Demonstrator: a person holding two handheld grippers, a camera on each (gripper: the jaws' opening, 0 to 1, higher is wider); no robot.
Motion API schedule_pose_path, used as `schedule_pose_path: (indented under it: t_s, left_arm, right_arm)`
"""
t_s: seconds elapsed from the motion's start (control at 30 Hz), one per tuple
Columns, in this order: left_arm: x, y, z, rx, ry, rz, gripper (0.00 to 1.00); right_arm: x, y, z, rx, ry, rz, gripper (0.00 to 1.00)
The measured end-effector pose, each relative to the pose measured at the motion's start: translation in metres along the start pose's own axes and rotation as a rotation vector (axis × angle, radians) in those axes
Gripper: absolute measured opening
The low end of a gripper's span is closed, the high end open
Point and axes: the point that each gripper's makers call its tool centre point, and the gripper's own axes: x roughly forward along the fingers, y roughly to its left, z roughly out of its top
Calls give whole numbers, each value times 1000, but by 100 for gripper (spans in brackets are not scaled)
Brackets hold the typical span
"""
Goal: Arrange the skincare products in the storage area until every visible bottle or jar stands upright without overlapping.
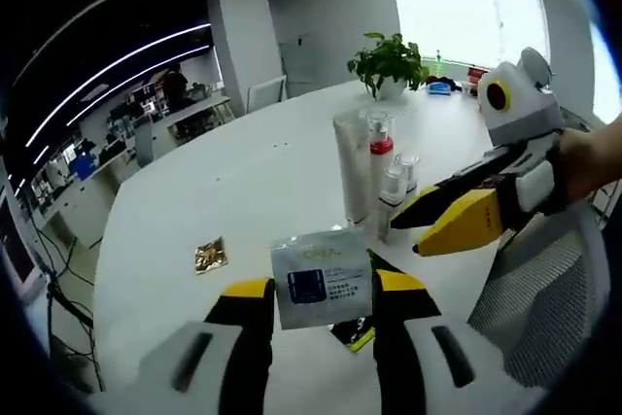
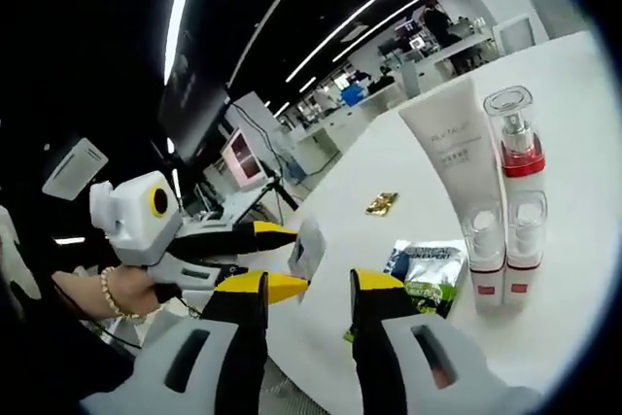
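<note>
White foil, with a blue printed block, made up the sample sachet point(image 1: 321, 284) that the left gripper point(image 1: 321, 313) pinched between its yellow-tipped jaws, lifted clear of the white table point(image 1: 194, 201). In my judgement it was held aloft so a flat item stayed out of the standing group while a spot for it was chosen. In the right gripper view the same sachet point(image 2: 309, 248) appeared edge-on in the left gripper point(image 2: 282, 259), near the table's edge and well apart from the bottles.

Taking the tall white tube point(image 1: 352, 167) as the landmark: just below the held sachet, nearer than the tube, a dark green-printed sachet point(image 1: 355, 332) lay flat on the table. In the right gripper view this green sachet point(image 2: 428, 274) lay just ahead of the right gripper point(image 2: 309, 303), whose jaws stood spread with nothing between them. That gripper point(image 1: 432, 225) also reached in beside the group, its tips near the small bottles, probably ready to steady or take one.

Just beside the tube stood a red-collared pump bottle point(image 1: 380, 157) and two small clear-capped bottles point(image 1: 398, 187), all upright and close-packed. A gold sachet point(image 1: 210, 255) lay flat, well apart from the tube. Farthest back, beyond the tube, stood a potted plant point(image 1: 389, 63).
</note>
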Motion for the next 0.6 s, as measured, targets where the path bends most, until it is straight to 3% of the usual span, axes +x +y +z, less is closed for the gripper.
schedule_pose_path:
  t_s: [0.2, 0.27, 0.53, 0.6]
  left_arm:
    - [-3, -14, 5, 34, -10, -31, 40]
    - [-2, -17, 3, 0, -11, -45, 40]
    - [-1, -25, -1, 0, 1, -69, 39]
    - [-1, -25, -1, -12, 2, -71, 39]
  right_arm:
    - [4, 0, 1, 53, -19, 12, 24]
    - [5, 0, -2, 59, -14, 17, 22]
    - [5, -3, -5, 112, -20, 16, 2]
    - [5, 0, -4, 118, -23, 27, 1]
